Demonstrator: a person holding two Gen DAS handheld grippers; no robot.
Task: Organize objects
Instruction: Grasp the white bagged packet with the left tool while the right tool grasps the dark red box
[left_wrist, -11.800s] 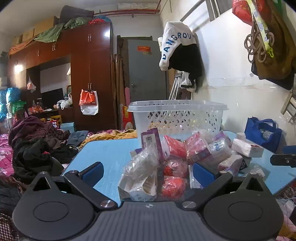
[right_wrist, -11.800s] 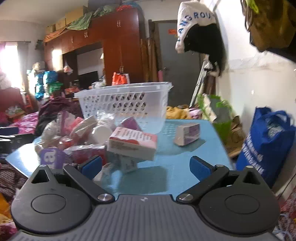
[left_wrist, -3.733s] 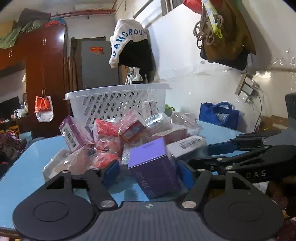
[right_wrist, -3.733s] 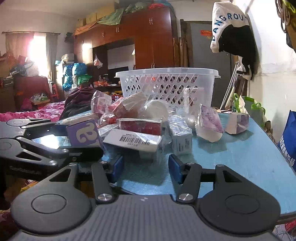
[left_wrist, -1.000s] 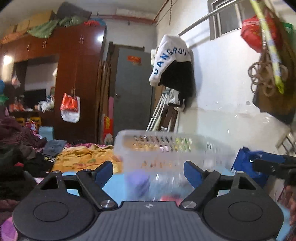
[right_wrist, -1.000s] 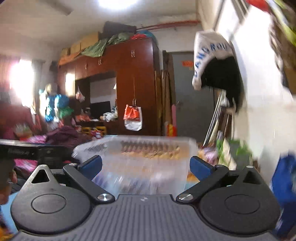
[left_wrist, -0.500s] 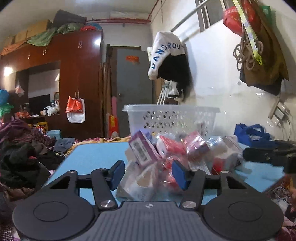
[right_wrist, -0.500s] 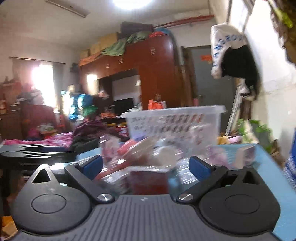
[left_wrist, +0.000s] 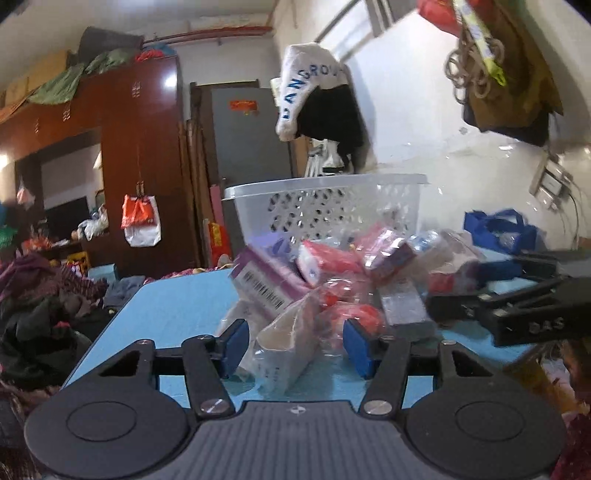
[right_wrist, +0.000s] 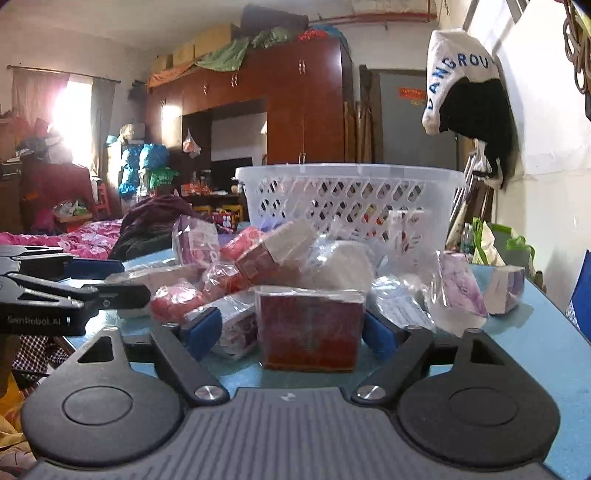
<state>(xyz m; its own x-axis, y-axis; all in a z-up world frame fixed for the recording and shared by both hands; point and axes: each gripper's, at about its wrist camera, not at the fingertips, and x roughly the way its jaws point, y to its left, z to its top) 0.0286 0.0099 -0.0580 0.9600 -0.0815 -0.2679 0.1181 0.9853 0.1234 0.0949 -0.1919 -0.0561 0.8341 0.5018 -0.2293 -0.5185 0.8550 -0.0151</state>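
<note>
A heap of plastic-wrapped boxes and red packets lies on the blue table (left_wrist: 177, 306) in front of a white lattice basket (left_wrist: 325, 206). My left gripper (left_wrist: 293, 347) is at the heap's near edge. A bagged pale box (left_wrist: 284, 343) sits between its narrowed jaws, with a gap showing on the right side. A purple barcoded box (left_wrist: 266, 280) leans just behind. My right gripper (right_wrist: 291, 332) straddles a wrapped dark red box (right_wrist: 308, 328). Its jaws are closing, and the left pad is still apart from the box. Each gripper shows in the other's view, the left gripper (right_wrist: 74, 288) and the right gripper (left_wrist: 517, 306).
The basket (right_wrist: 351, 199) holds a few items. A purple-and-white box (right_wrist: 504, 288) stands apart at the table's right. A blue bag (left_wrist: 498, 229) sits by the wall, clothes (left_wrist: 37, 314) pile up at the left, and a garment (left_wrist: 314, 99) hangs above the basket.
Both grippers have dropped from basket height and moved in to the heap. The left jaws narrowed first, then the right jaws drew in around the red box.
</note>
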